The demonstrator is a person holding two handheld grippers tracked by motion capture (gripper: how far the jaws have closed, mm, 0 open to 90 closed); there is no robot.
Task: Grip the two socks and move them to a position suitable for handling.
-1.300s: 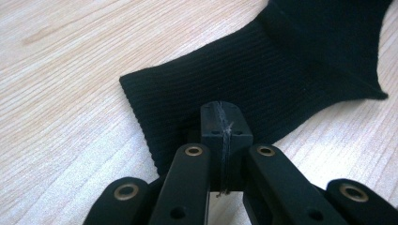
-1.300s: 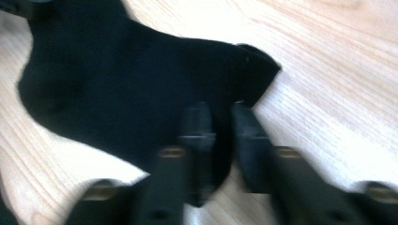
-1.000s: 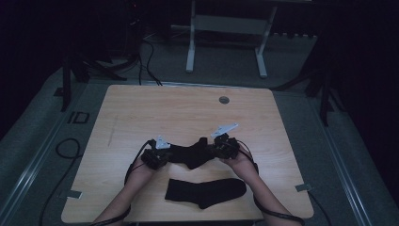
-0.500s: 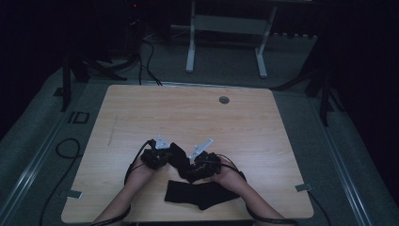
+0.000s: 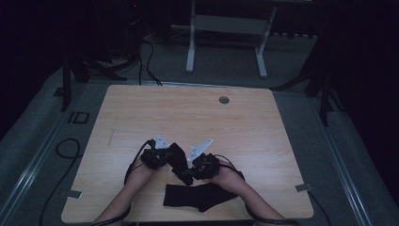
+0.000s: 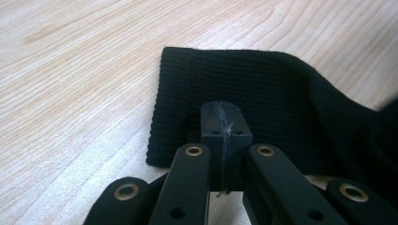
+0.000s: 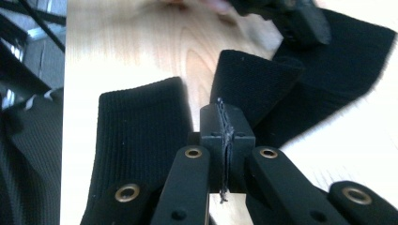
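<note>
the pale wooden bench [image 5: 188, 117] carries two black ribbed knit socks near its front edge. one sock [image 5: 200, 197] lies flat there, likely set aside as the mate. the other, folded sock [image 5: 178, 157] is pinched at both ends: the left gripper [image 5: 162, 155] clamps its cuff, the right gripper [image 5: 196, 169] its doubled part, apparently folding it. both forearms reach in low, hands close together.

I see a pale wood-grain table [image 5: 263, 127] with a small grey disc [image 5: 224, 100] at twelve o'clock. Both socks are black and finely ribbed: the held sock [image 6: 263, 98] and the flat sock [image 5: 200, 197] at six o'clock. My grippers' jaws are black with brass-coloured rivets.
</note>
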